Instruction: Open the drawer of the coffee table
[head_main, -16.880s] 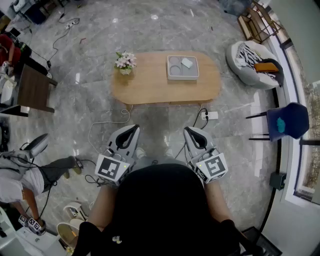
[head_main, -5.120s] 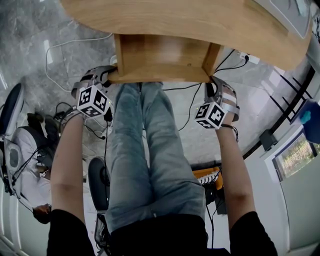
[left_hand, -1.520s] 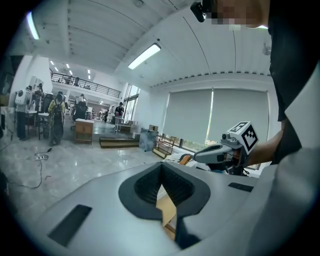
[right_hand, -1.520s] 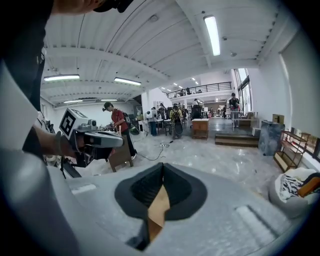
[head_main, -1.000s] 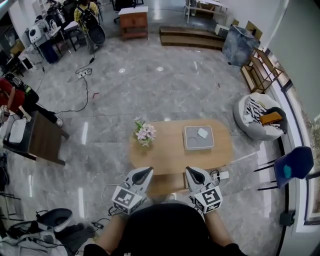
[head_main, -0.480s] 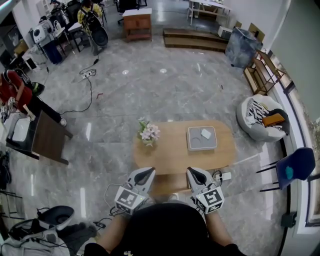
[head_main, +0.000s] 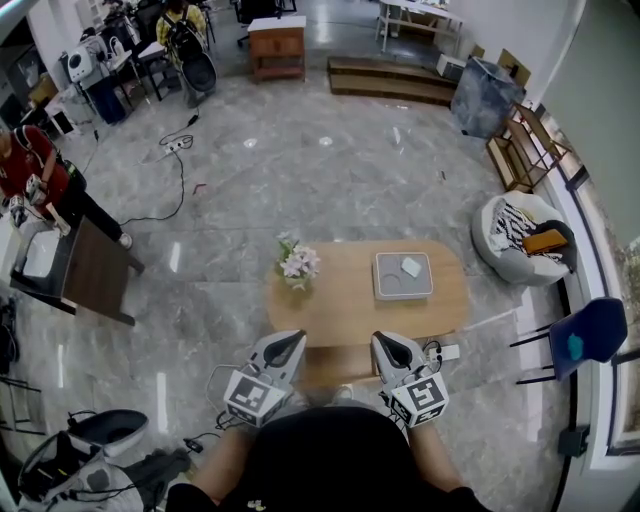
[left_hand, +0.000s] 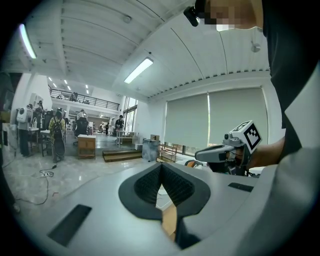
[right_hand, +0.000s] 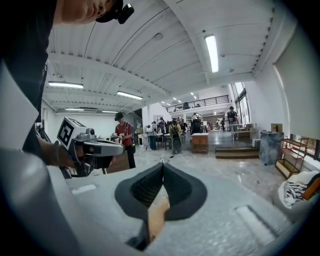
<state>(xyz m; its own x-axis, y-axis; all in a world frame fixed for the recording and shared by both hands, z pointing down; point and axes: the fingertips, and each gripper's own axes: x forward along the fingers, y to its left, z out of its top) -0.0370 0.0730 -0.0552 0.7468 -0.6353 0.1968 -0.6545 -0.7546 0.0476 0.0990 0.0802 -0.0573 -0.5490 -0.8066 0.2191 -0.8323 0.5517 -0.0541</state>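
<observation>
The bench (head_main: 360, 300), a low oval wooden coffee table, is seen at the centre of the head view. A pot of flowers (head_main: 298, 265) stands at its left end and a grey tray (head_main: 403, 275) at its right. The drawer (head_main: 335, 368) is seen as a wooden panel projecting from the bench's lower edge in the frame. It is judged to be drawn out, though how far cannot be told.

The left gripper (head_main: 291, 341) and the right gripper (head_main: 385, 340) are held at either side of the drawer in the picture. In each gripper view the jaws are seen pressed together with nothing between them. Both grippers look out across the room, so no contact with the drawer is judged.

The task is judged done or nearly so. The projecting drawer could be struck by the person's legs, which are hidden below the dark torso at the bottom of the frame. It might then be pushed back in, or the bench jolted and the flowers toppled. A foot could also be caught on the power strip (head_main: 447, 352) lying just right of the drawer. Should more pull be wanted, the drawer front would only be nudged unless the jaws were parted first.
</observation>
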